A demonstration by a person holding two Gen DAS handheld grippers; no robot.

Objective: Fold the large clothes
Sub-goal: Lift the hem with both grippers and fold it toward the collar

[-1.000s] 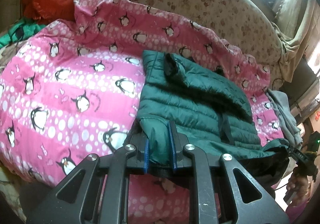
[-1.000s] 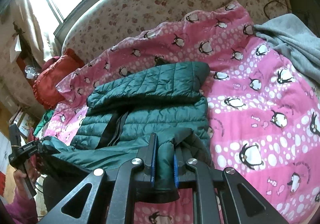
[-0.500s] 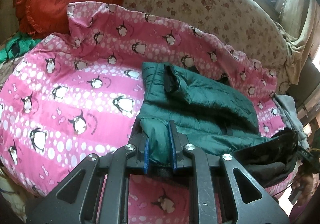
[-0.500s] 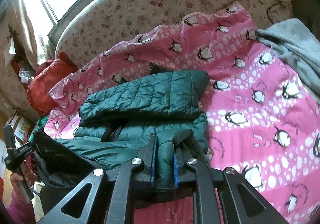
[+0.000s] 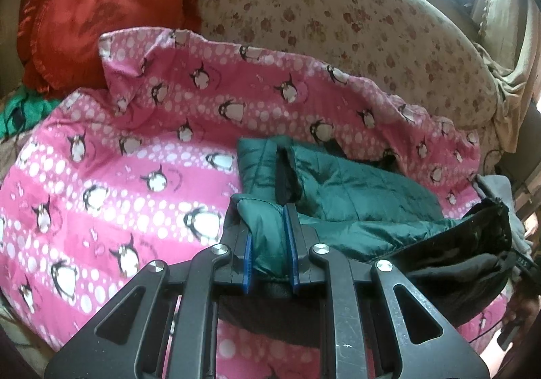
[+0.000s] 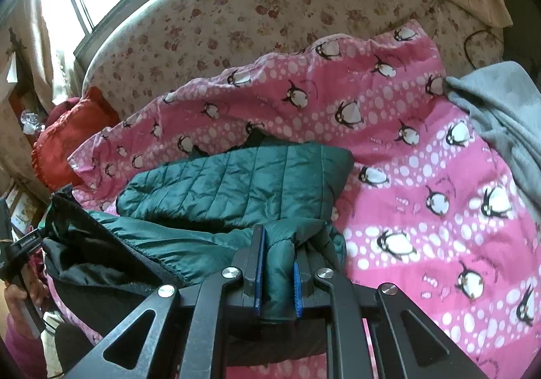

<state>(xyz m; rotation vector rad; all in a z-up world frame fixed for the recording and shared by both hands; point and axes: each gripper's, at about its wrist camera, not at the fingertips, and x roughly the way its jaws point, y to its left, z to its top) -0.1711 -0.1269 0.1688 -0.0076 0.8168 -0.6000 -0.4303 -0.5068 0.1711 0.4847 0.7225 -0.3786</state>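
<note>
A dark green quilted jacket [image 5: 358, 189] lies on a pink penguin-print blanket [image 5: 135, 155]. My left gripper [image 5: 268, 243] is shut on the jacket's near left hem corner and holds it lifted. My right gripper [image 6: 277, 270] is shut on the near right hem corner of the jacket [image 6: 236, 186]. The hem between them hangs raised, and its black lining [image 5: 456, 260] shows. The folded sleeves rest on the jacket's far part.
A red frilled cushion [image 5: 98, 17] sits at the back left. A floral sofa back [image 5: 338, 13] runs behind the blanket [image 6: 422, 176]. A grey garment [image 6: 500, 115] lies at the right. A green cloth [image 5: 20, 108] lies at the far left.
Both grippers have lifted the jacket's near hem and carried it toward the far side. The lining now faces up and more of the lower jacket is covered.
</note>
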